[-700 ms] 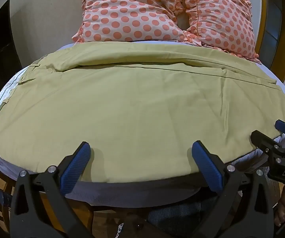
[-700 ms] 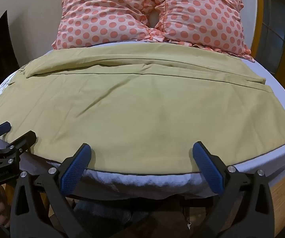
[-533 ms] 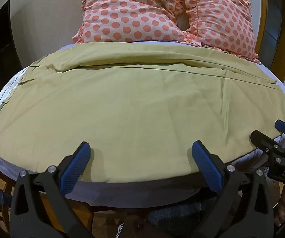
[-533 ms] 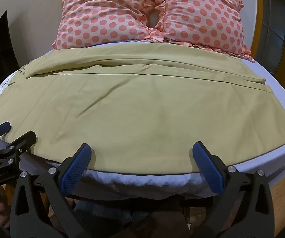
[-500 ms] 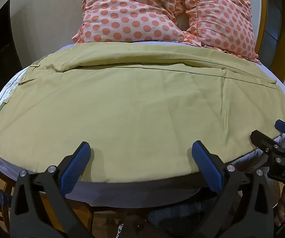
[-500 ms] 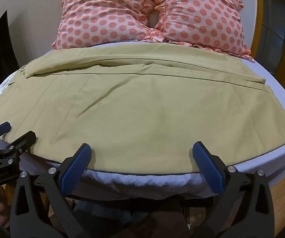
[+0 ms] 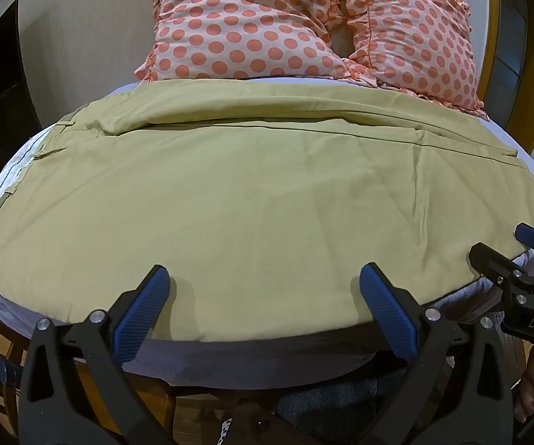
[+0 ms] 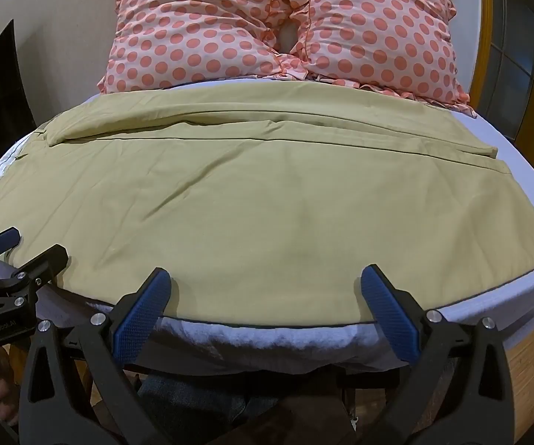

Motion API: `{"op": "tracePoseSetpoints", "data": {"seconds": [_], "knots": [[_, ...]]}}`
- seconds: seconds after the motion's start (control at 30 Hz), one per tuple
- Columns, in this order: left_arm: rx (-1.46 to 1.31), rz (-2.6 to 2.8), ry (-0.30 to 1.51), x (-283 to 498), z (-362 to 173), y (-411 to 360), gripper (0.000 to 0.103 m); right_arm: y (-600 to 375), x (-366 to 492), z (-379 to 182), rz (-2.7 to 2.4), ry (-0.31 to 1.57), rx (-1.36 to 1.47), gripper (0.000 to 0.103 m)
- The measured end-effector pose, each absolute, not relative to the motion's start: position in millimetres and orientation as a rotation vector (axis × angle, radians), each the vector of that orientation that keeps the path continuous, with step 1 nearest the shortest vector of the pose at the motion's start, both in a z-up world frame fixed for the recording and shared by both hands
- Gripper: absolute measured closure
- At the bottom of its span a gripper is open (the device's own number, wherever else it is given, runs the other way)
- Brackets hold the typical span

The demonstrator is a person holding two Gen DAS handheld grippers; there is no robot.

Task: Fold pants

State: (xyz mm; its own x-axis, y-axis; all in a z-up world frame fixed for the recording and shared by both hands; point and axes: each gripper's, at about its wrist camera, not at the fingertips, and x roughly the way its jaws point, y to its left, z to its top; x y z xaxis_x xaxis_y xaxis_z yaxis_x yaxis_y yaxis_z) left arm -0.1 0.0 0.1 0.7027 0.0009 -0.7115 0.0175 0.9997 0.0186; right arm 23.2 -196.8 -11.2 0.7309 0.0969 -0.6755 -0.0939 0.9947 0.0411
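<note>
- We hold our left gripper (image 7: 263, 296) with its blue-padded fingers (image 7: 140, 309) spread wide, gripping nothing.
- Our right gripper (image 8: 265, 298) is spread just as wide, its ribbed blue pads (image 8: 389, 319) also bare of any cloth.
- Just ahead of both pairs of fingertips lies the near edge of the khaki-yellow cotton pants (image 7: 259, 200), laid flat and lengthwise across the bed, one leg beyond the other.
- Under the pants, below our fingers, the white bedsheet (image 8: 274, 345) drapes over the mattress edge.
- Beyond the far side of the pants two pink pillows with coral polka dots and ruffled edges (image 8: 285, 26) lean side by side, touching.
</note>
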Motion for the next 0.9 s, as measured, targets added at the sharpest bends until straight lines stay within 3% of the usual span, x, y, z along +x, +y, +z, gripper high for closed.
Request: {"op": "tracePoseSetpoints", "data": {"seconds": [0.9], "knots": [[0.025, -0.009, 0.79, -0.2, 0.1, -0.1, 0.002, -194.6, 20.5, -8.9, 0.105, 0.739, 0.004, 0.001]]}}
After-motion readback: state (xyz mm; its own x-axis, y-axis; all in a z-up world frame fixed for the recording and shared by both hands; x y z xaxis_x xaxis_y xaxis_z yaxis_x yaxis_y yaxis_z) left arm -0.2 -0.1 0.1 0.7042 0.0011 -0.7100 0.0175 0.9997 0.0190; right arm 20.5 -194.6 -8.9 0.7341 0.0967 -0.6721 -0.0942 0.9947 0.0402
